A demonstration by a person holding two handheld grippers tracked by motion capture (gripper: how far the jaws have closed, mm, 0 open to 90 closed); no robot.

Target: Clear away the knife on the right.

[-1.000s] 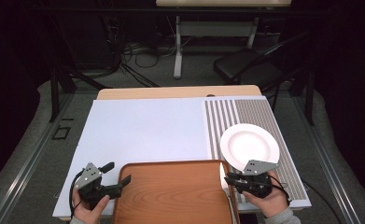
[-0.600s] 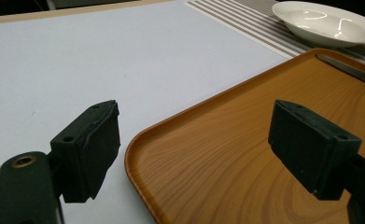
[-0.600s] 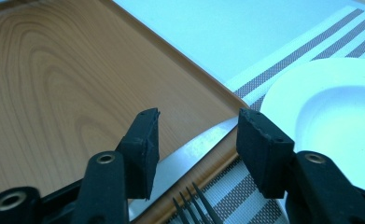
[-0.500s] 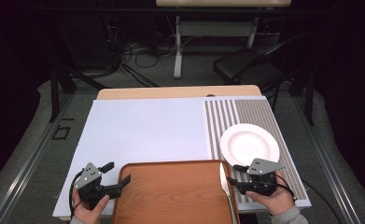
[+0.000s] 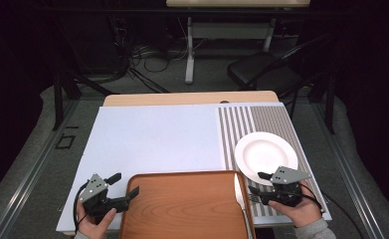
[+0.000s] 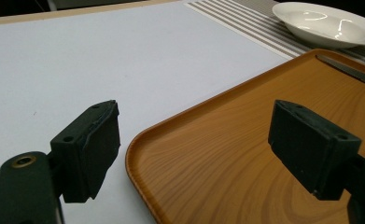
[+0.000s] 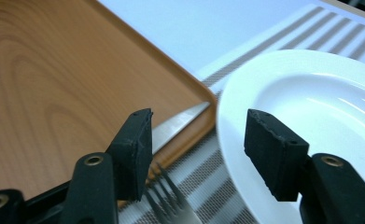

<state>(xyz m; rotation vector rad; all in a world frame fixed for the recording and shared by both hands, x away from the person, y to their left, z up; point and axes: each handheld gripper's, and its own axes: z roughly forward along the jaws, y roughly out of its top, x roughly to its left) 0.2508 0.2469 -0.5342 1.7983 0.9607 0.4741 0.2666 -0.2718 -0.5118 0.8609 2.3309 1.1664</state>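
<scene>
A wood-grain tray (image 5: 182, 206) lies at the near edge of the table. My left gripper (image 5: 124, 185) is open, its jaws standing either side of the tray's near-left corner rim (image 6: 138, 144) without touching it. My right gripper (image 5: 258, 182) is open at the tray's right edge, beside a white plate (image 5: 265, 152). Its jaws have just been opening. A fork (image 7: 171, 203) lies on the striped mat below them, clear of the pads. A knife blade (image 7: 175, 128) rests against the tray's right rim. From the right gripper (image 7: 199, 119), the plate (image 7: 311, 107) is on the right.
A white sheet (image 5: 157, 139) covers the table's left and middle. A grey striped placemat (image 5: 254, 122) covers the right part. Past the table's far edge stand a dark chair (image 5: 261, 74), a desk leg and loose cables on the floor.
The right gripper's jaws have spread apart and the hand has edged slightly right. The left gripper, tray and plate have not moved.
</scene>
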